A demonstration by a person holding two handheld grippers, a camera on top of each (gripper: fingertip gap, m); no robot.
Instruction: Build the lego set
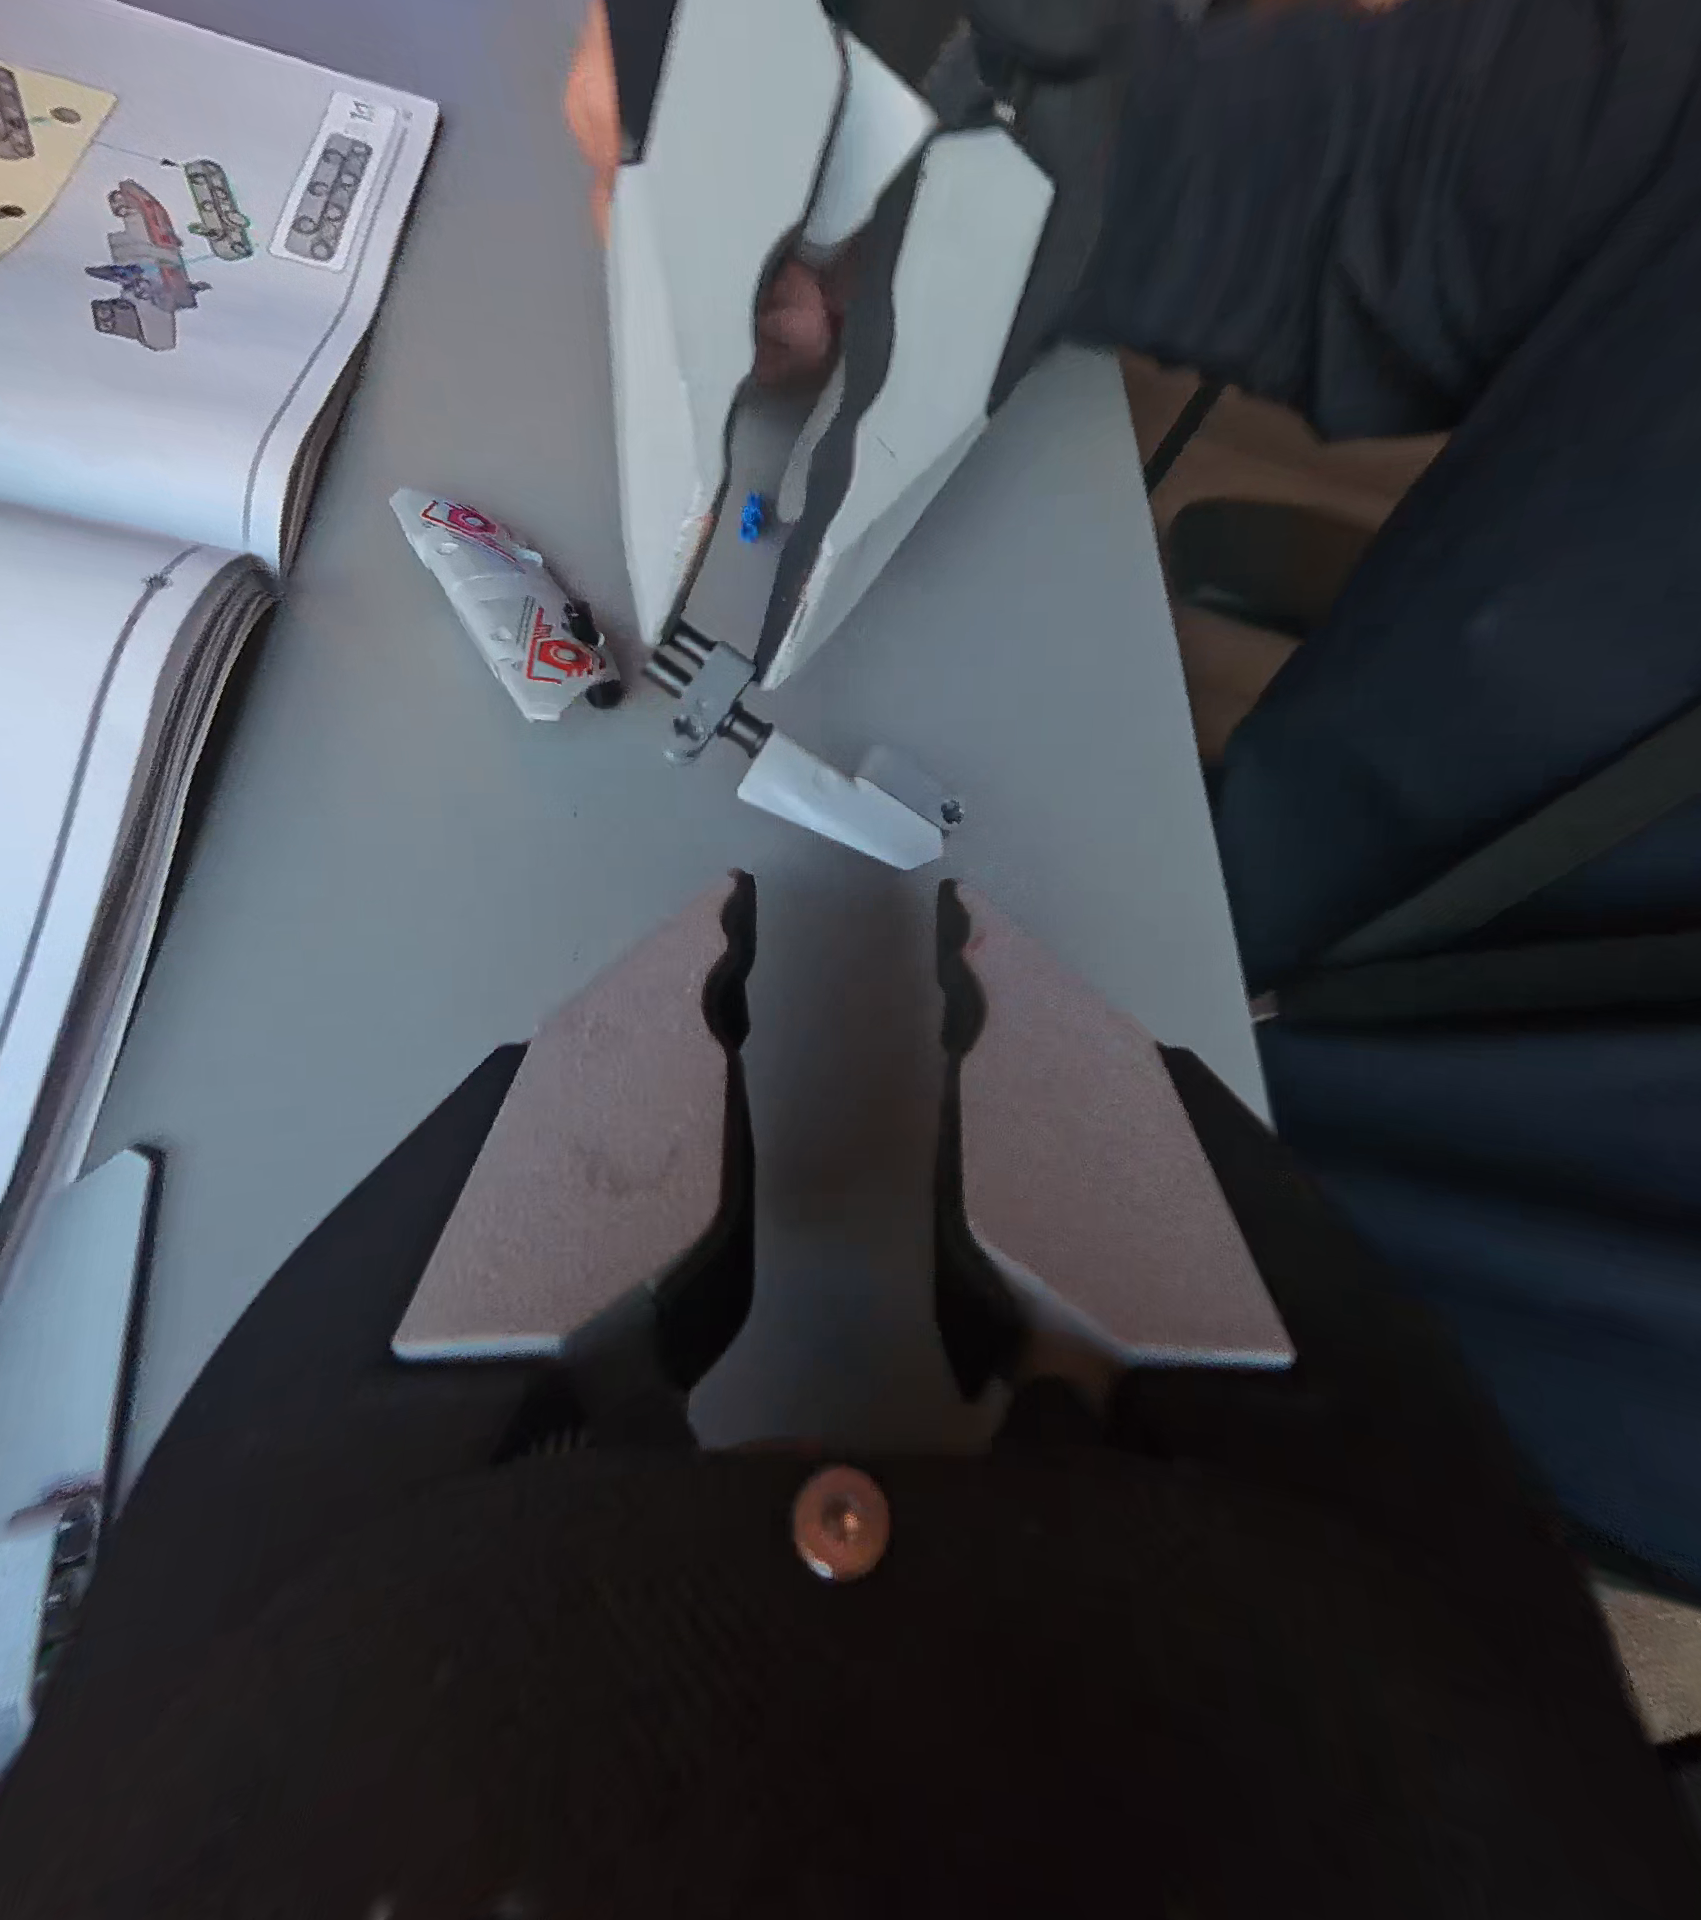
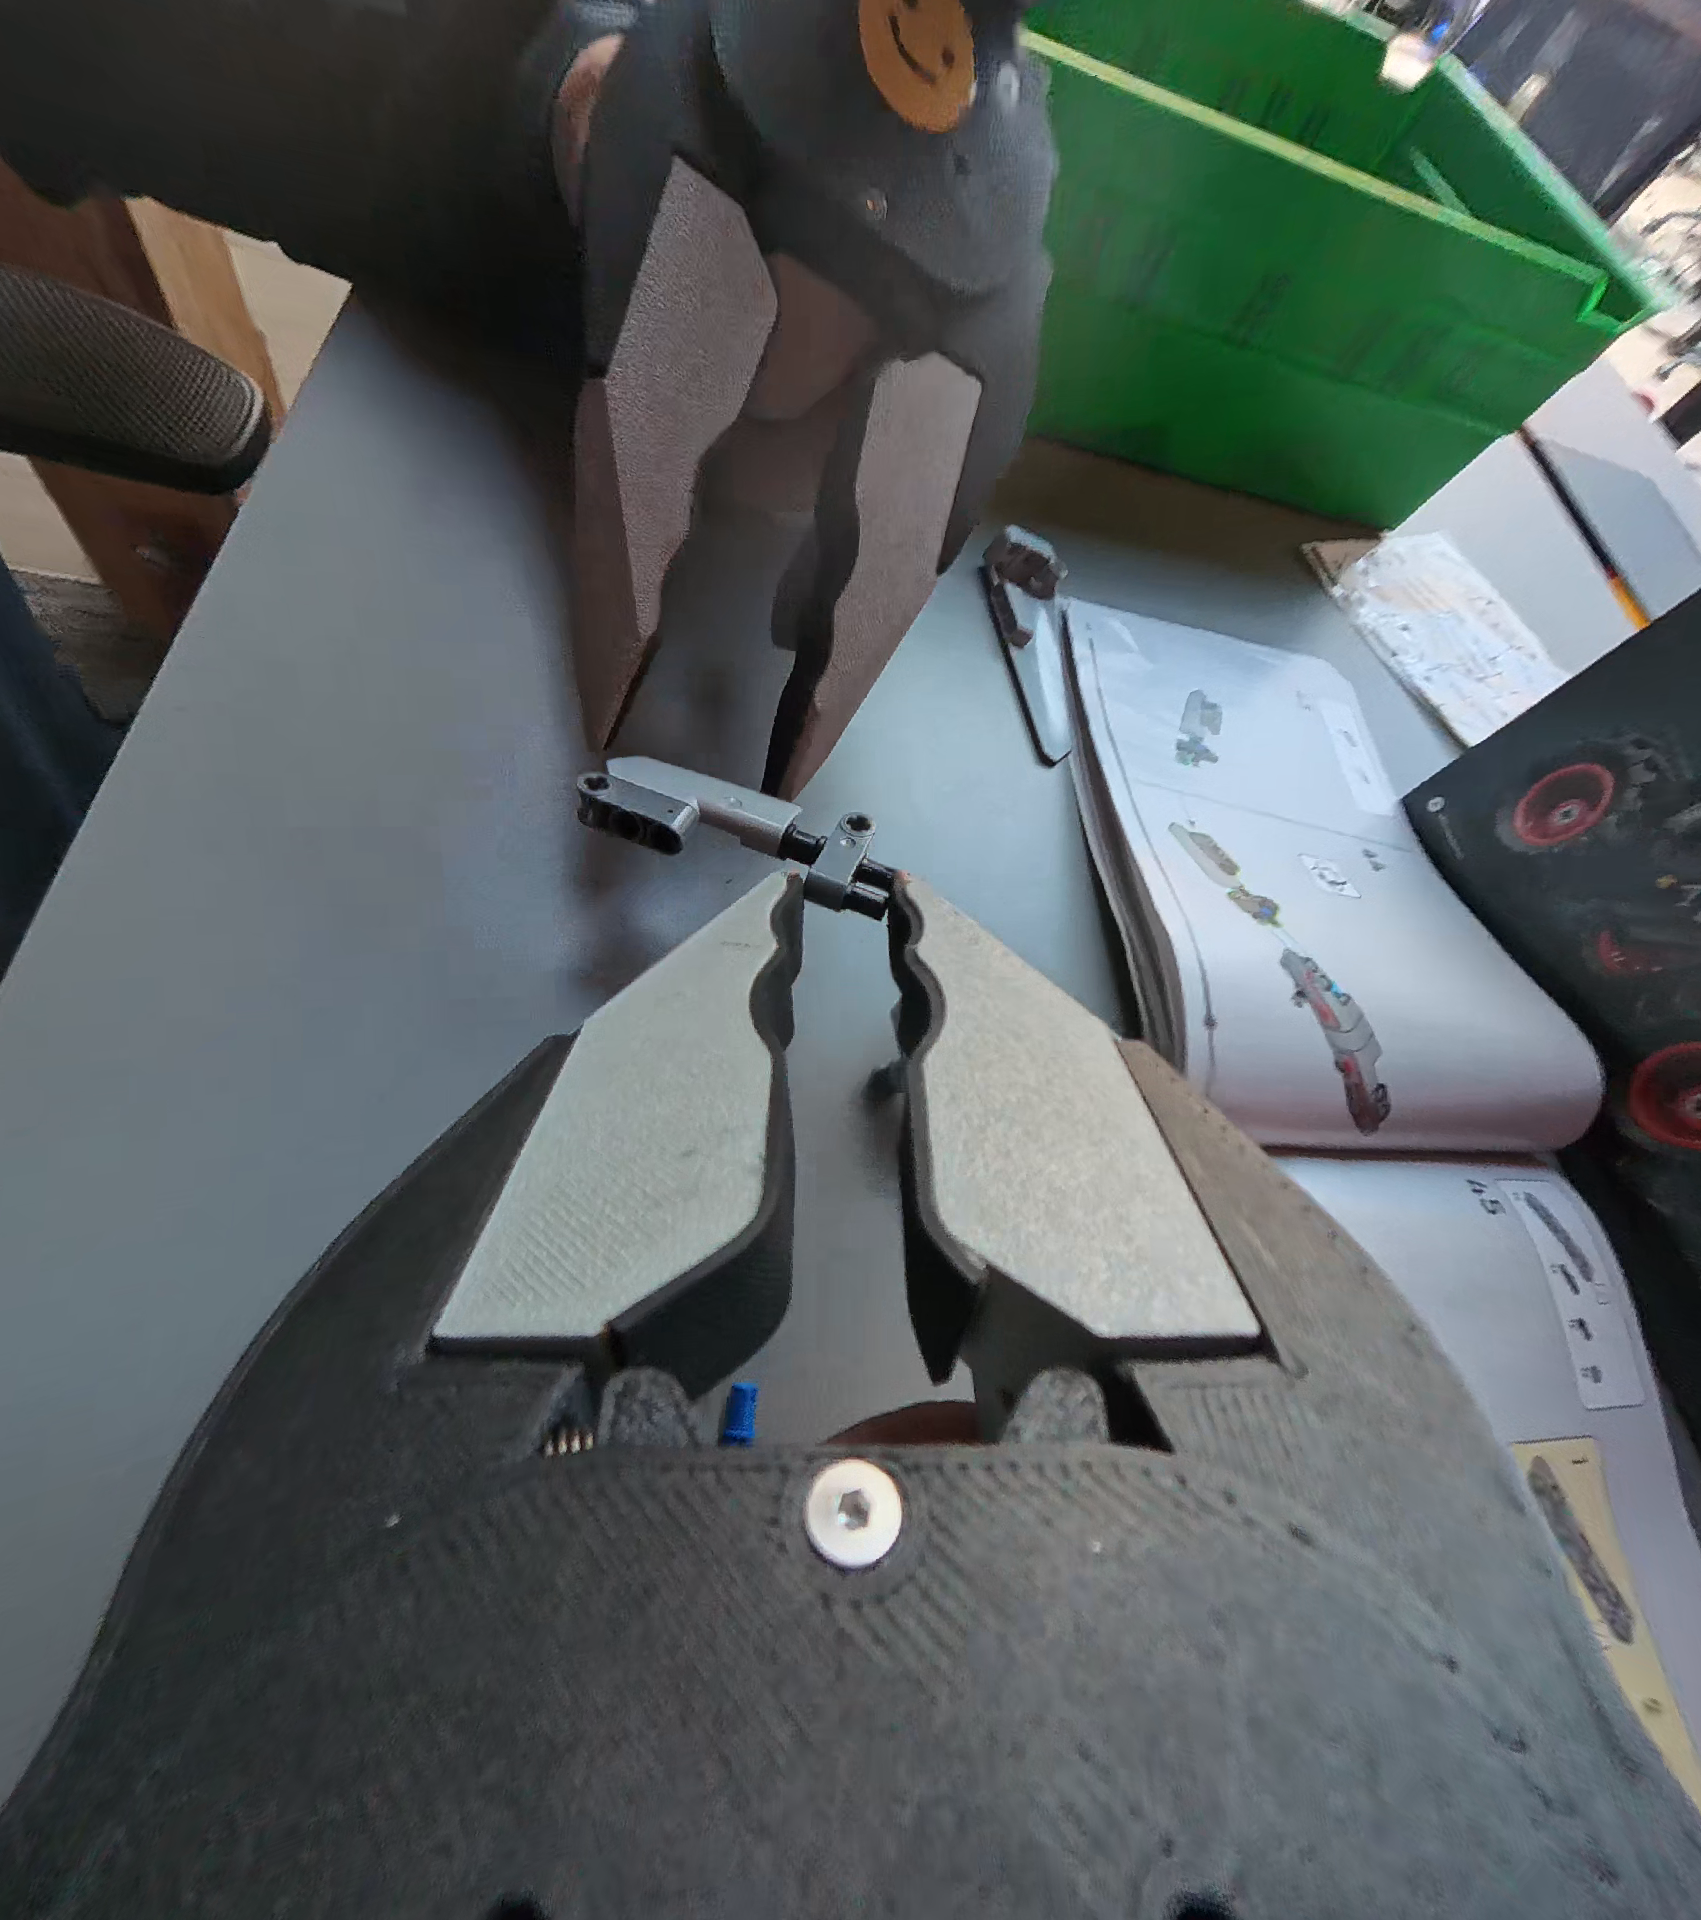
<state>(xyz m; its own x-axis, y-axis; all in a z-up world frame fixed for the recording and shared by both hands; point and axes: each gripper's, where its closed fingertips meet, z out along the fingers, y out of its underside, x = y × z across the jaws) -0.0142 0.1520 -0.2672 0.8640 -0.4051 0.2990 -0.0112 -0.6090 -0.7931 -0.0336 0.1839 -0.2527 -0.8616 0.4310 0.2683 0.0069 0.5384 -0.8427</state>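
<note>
Right at the tips of the right gripper [image 2: 846,883] sits the grey lego piece [image 2: 721,821], lying on the table [image 2: 306,935]. Its black-pin end is pinched between the nearly closed tips. Just past it the left gripper [image 2: 711,748] hangs w/ jaws a bit apart & nothing in them. A white sticker part [image 1: 513,608] lies near, left of the left gripper's tips. A blue pin [image 1: 750,516] waits between the right gripper's fingers, back towards its base. To do this well, I think: hold the pin end firm, bring the left one in slow, don't twist. Check the open booklet [image 2: 1272,862] first.
</note>
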